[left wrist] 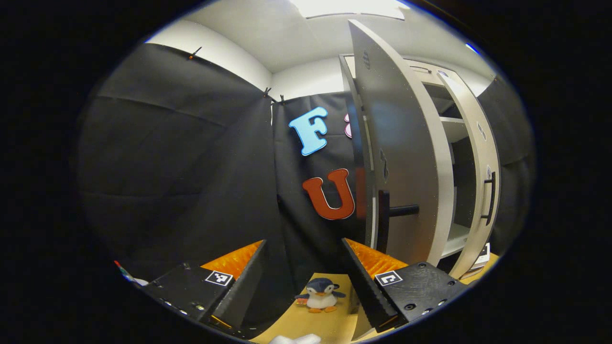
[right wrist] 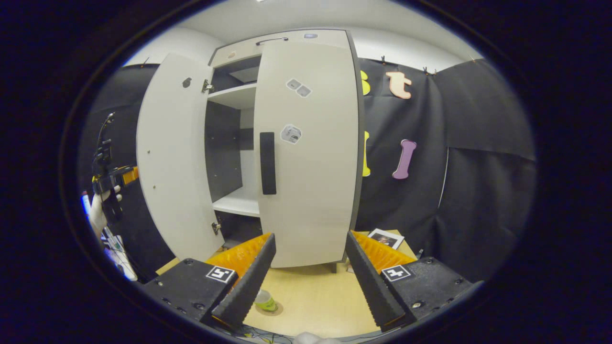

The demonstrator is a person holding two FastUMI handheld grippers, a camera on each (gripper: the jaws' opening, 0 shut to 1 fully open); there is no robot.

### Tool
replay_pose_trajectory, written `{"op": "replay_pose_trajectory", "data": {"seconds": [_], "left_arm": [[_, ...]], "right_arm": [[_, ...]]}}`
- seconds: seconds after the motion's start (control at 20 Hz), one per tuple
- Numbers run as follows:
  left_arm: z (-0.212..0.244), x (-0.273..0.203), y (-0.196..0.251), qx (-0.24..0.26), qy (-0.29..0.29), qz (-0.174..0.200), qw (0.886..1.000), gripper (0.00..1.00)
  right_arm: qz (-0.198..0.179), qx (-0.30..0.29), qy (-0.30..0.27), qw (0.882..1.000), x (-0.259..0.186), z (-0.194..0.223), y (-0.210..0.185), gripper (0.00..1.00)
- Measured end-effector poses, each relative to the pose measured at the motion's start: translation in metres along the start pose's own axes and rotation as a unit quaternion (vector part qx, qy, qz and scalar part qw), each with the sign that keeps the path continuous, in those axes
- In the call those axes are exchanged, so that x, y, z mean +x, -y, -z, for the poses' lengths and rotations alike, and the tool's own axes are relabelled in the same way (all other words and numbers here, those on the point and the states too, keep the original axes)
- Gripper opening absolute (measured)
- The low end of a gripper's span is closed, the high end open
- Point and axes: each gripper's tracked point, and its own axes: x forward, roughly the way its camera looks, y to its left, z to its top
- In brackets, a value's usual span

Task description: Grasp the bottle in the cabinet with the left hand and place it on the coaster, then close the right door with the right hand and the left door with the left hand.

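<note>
The bottle (right wrist: 264, 301), clear with a green label, stands on the round coaster (right wrist: 270, 309) before the cabinet (right wrist: 248, 119); both hand-held grippers, left (left wrist: 303, 279) and right (right wrist: 311, 277), spread, grasping nothing

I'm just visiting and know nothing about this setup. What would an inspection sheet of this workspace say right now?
Surface: wooden table, mostly bare.
Job's things: bottle on coaster; right door nearly shut; left door wide open.
Clutter: toy penguin; photo card.
Grippers: left gripper open, empty; right gripper open, empty, facing the right door.
Cables: a few at the table's near edge.
Surroundings: black cloth wall, white ceiling.
</note>
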Motion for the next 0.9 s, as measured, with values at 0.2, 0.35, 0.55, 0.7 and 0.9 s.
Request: {"op": "replay_pose_trajectory", "data": {"seconds": [0.2, 0.35, 0.55, 0.7, 0.9], "left_arm": [[-0.003, -0.002, 0.010, 0.006, -0.001, 0.002, 1.000, 0.89], [-0.003, -0.009, 0.026, 0.005, -0.007, 0.008, 1.000, 0.87], [-0.008, -0.015, 0.060, 0.004, -0.002, 0.031, 1.000, 0.88], [-0.009, -0.017, 0.089, -0.013, -0.010, 0.050, 0.999, 0.88], [-0.011, -0.016, 0.128, -0.012, -0.012, 0.067, 0.998, 0.88]], "right_arm": [[-0.004, 0.000, 0.004, 1.000, 0.002, -0.002, 0.006, 0.97], [-0.013, 0.005, 0.003, 1.000, 0.002, -0.003, 0.014, 0.97], [-0.016, 0.004, 0.010, 1.000, 0.003, -0.010, 0.029, 0.97], [-0.019, 0.008, 0.011, 1.000, 0.001, -0.013, 0.040, 0.97], [-0.023, 0.007, 0.009, 1.000, 0.000, -0.017, 0.052, 0.96]]}}
